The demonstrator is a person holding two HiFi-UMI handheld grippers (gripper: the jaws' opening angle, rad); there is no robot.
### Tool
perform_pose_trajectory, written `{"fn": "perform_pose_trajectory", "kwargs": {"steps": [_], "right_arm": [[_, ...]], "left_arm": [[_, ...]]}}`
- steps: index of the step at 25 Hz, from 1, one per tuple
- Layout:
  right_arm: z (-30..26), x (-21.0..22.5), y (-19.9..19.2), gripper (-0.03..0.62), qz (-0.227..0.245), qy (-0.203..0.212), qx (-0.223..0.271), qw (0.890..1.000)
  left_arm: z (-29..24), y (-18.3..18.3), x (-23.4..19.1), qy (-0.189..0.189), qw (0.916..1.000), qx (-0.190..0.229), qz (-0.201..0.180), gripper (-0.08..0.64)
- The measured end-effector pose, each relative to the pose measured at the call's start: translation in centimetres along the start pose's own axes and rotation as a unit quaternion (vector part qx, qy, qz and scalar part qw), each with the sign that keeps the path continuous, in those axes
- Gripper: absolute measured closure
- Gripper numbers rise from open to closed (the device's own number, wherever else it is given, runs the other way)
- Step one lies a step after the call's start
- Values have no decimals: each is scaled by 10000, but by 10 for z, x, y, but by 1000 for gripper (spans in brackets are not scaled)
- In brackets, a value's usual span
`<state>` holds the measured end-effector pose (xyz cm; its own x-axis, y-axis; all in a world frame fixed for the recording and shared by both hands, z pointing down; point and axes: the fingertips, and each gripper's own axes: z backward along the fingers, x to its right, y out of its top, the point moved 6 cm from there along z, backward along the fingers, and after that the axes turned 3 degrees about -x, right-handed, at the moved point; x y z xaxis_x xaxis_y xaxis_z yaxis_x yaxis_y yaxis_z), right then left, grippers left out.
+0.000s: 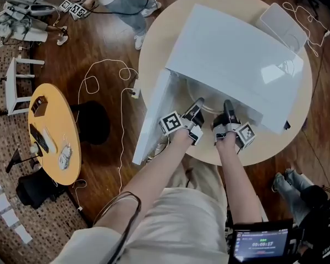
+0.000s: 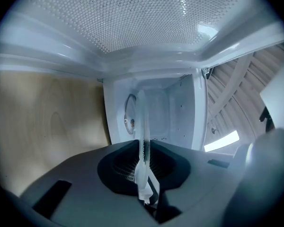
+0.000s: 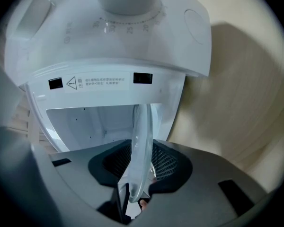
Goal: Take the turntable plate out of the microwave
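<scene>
A white microwave (image 1: 236, 54) stands on a round pale table (image 1: 154, 48), its door (image 1: 151, 120) swung open to the left. The clear glass turntable plate (image 1: 212, 95) lies at the mouth of the cavity. My left gripper (image 1: 198, 104) reaches in at the plate's near-left rim. In the left gripper view the plate (image 2: 143, 141) runs edge-on between the jaws, and the gripper (image 2: 146, 200) is shut on its rim. My right gripper (image 1: 229, 106) is at the near-right rim. There the plate's rim (image 3: 141, 145) sits between the jaws of that gripper (image 3: 132, 205), which stand wide, with a gap beside the glass.
A flat white box (image 1: 283, 23) lies behind the microwave. A small yellow side table (image 1: 55, 131) with remotes stands on the wood floor at the left. Cables (image 1: 107, 76) trail across the floor. Another person's legs (image 1: 126, 4) show at the top, and a camera screen (image 1: 261, 243) at the bottom right.
</scene>
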<state>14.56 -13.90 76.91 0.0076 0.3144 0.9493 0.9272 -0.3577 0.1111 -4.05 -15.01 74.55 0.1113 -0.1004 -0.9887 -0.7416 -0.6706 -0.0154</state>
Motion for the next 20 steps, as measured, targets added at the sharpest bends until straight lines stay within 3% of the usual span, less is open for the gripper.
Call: {"fn": "perform_pose_trajectory", "kwargs": {"steps": [4, 13, 20], "right_arm": [[9, -5, -12, 544, -53, 84, -19, 9999], [23, -20, -28, 558, -133, 349, -133, 9992], [38, -34, -40, 563, 22, 429, -247, 9988]], "left_arm": [[14, -4, 12, -250, 9996, 61, 129, 514], [37, -9, 21, -489, 9984, 155, 234, 514], [58, -16, 28, -442, 9989, 53, 139, 514]]}}
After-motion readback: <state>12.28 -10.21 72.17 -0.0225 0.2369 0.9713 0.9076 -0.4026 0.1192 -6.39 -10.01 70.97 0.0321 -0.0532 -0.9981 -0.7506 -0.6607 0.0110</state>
